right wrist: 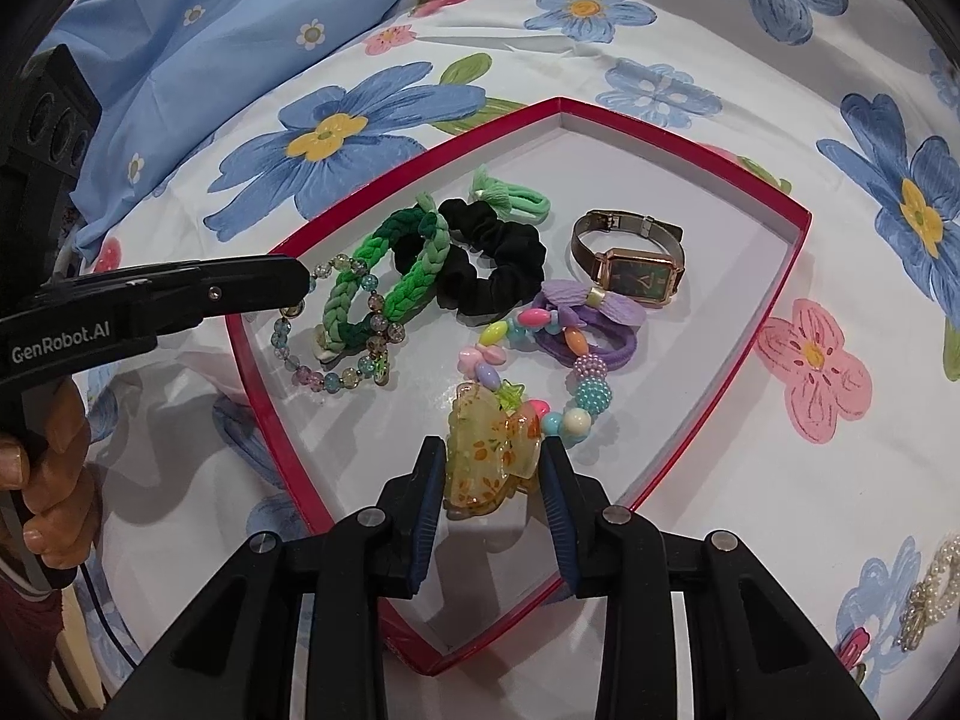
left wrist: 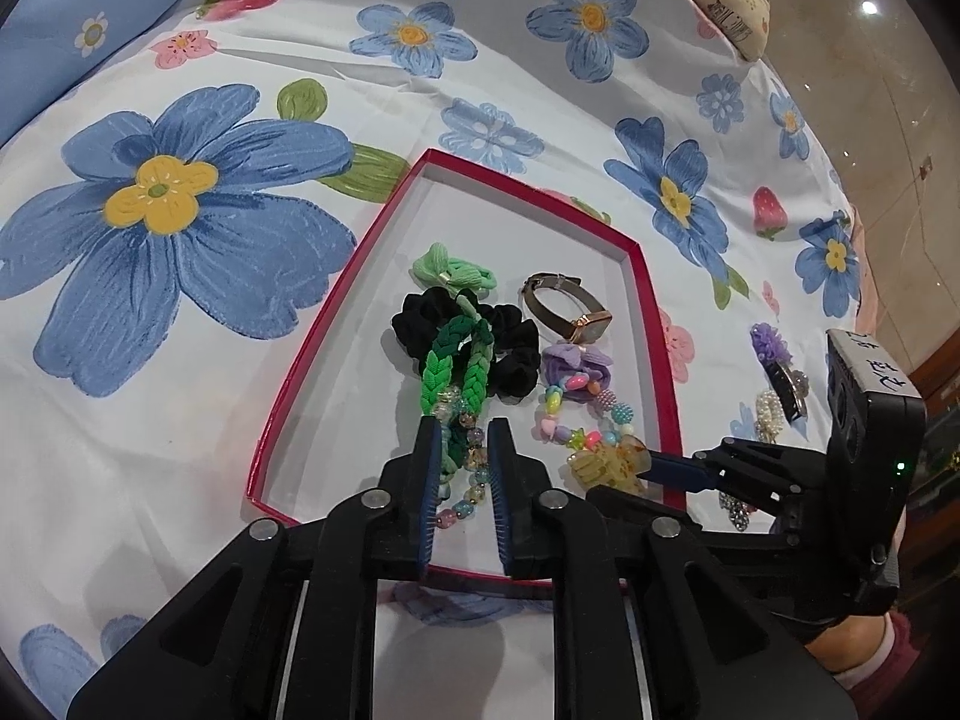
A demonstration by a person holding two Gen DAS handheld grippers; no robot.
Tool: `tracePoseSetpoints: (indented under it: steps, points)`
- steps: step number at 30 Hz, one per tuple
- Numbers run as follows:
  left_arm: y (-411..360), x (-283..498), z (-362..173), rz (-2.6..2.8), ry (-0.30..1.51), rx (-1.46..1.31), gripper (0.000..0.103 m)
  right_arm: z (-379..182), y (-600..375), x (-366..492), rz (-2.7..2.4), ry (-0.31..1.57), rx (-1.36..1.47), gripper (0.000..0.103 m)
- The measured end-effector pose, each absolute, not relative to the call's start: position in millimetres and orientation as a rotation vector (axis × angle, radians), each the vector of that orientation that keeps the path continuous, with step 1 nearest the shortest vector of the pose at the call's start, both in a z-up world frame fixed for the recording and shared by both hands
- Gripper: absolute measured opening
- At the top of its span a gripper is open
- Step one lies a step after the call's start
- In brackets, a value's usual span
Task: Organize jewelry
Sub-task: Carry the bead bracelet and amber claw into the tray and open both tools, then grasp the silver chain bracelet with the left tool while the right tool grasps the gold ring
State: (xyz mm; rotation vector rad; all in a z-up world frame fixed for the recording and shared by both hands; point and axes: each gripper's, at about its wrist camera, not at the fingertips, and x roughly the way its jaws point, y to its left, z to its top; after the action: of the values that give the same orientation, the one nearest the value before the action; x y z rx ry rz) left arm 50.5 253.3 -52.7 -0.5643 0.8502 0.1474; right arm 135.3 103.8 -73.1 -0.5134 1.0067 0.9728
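A red-rimmed tray lies on a floral bedsheet. It holds a green braided band, a black scrunchie, a mint hair tie, a watch, a purple bow tie, a pastel bead bracelet and a glass bead bracelet. My left gripper is open, its fingers either side of the glass bead bracelet. My right gripper has its pads against a yellow flowered hair claw inside the tray's near corner.
On the sheet to the right of the tray lie a purple flower clip, a pearl piece and a sparkly piece. A blue pillow lies at the far left. The bed edge and floor are at the far right.
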Motion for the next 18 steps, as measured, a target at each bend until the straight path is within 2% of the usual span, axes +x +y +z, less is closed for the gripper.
tracePoseSetpoints:
  steps: [2,6,10,14,18]
  points:
    - [253,48,-50,0.151,0.846,-0.566,0.015,-72,103,134,0.974,1.004,-0.508,0.036]
    - [254,43,-44,0.165,0.835,-0.57,0.025,-65,98,132,0.975,0.993,-0.475,0.041]
    - [250,39,-36,0.167,0.825,-0.571,0.026,-53,84,129,0.974,0.974,-0.428,0.042]
    - [242,35,-28,0.169,0.811,-0.563,0.036,-40,61,127,0.968,0.954,-0.348,0.044]
    - [230,34,-21,0.153,0.806,-0.559,0.036,-27,28,127,0.939,0.939,-0.259,0.045]
